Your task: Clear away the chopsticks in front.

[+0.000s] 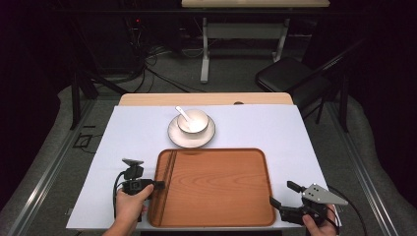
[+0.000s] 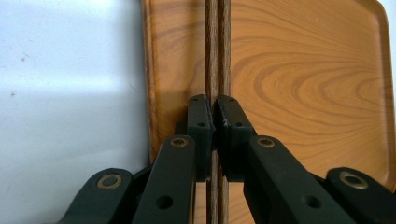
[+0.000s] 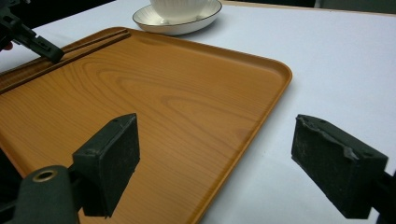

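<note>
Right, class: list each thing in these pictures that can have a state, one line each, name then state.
Left gripper: shut on the chopsticks, over the tray.
Chopsticks: side by side, lying along the tray's left edge.
Right gripper: open, nothing between the jaws, at the tray's right edge.
Tray: flat on the table, bare but for the chopsticks.
Bowl: upright on the plate.
Spoon: resting in the bowl.

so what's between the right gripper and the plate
The tray: its bare wood runs from the open right gripper toward the plate, then a strip of white table past its far rim. The high view shows it.
</note>
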{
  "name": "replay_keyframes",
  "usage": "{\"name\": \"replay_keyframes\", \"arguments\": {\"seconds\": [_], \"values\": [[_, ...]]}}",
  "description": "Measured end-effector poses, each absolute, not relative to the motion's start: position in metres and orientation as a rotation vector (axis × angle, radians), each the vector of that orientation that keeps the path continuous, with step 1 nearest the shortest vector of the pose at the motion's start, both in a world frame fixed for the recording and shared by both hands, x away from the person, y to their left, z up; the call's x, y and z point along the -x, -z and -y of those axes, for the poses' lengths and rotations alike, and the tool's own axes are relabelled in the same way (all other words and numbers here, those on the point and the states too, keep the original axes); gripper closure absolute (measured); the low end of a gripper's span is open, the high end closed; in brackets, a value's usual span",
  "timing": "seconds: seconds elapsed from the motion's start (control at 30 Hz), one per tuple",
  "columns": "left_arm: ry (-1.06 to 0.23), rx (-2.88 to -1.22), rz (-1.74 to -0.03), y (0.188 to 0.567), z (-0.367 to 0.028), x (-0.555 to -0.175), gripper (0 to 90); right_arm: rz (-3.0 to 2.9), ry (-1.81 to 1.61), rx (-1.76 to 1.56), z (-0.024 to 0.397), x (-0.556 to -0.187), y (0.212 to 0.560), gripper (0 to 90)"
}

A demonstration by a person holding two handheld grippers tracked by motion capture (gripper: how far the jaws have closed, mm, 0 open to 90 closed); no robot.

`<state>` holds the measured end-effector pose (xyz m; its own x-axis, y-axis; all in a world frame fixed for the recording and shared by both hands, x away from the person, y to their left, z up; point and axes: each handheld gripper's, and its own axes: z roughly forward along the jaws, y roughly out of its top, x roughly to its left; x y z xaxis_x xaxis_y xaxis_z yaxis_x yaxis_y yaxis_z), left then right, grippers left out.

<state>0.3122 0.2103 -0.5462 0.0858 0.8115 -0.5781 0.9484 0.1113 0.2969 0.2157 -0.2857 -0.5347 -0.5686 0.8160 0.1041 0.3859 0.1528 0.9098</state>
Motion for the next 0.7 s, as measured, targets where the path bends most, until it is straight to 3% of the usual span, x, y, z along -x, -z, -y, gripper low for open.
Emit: {"name": "replay_keyframes", "arguments": {"seconds": [0.7], "values": [[0.238, -1.728, -1.755, 0.5444, -0.2132, -0.3106, 80.9, -2.024, -1.398, -1.142, 0.2846, -0.2162, 0.5346, 15.1]]}}
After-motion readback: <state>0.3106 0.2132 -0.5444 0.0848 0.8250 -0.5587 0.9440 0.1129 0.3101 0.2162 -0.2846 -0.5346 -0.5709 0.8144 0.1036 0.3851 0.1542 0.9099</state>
